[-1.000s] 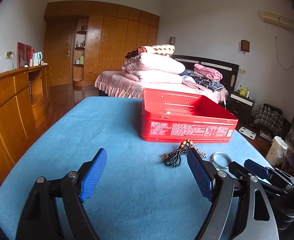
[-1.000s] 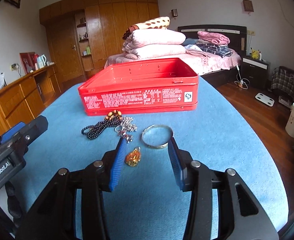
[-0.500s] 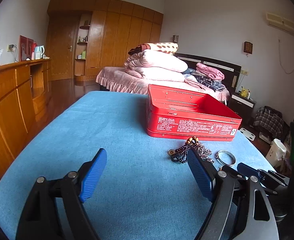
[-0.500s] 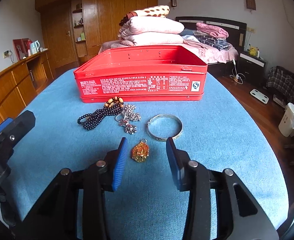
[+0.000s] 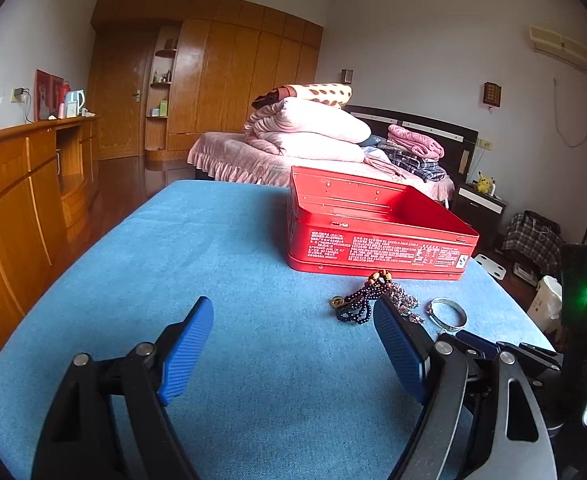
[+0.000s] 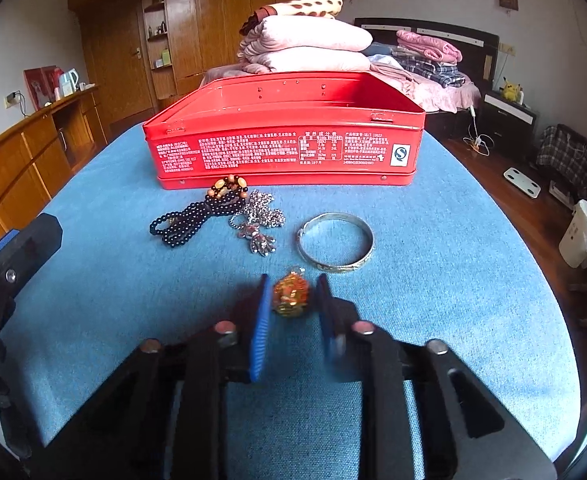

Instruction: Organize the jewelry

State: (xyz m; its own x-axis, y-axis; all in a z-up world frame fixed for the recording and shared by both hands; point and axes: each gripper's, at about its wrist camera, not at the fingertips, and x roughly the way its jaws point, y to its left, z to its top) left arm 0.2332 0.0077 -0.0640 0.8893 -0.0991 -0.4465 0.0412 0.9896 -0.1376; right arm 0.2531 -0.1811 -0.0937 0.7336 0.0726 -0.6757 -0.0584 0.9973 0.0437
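An open red tin box stands on the blue tablecloth; it also shows in the left wrist view. In front of it lie a black bead necklace, a silver chain with a charm, a silver bangle and a gold-orange pendant. My right gripper has its fingers close on both sides of the pendant, narrowly open, with small gaps still showing. My left gripper is wide open and empty, left of the beads and bangle.
A wooden sideboard runs along the left. A bed with piled pink bedding is behind the table. A white bin stands on the floor at the right. The table edge falls off to the right.
My right gripper has moved forward and down around the pendant and its fingers have narrowed. The left gripper stays wide open and has shifted slightly.
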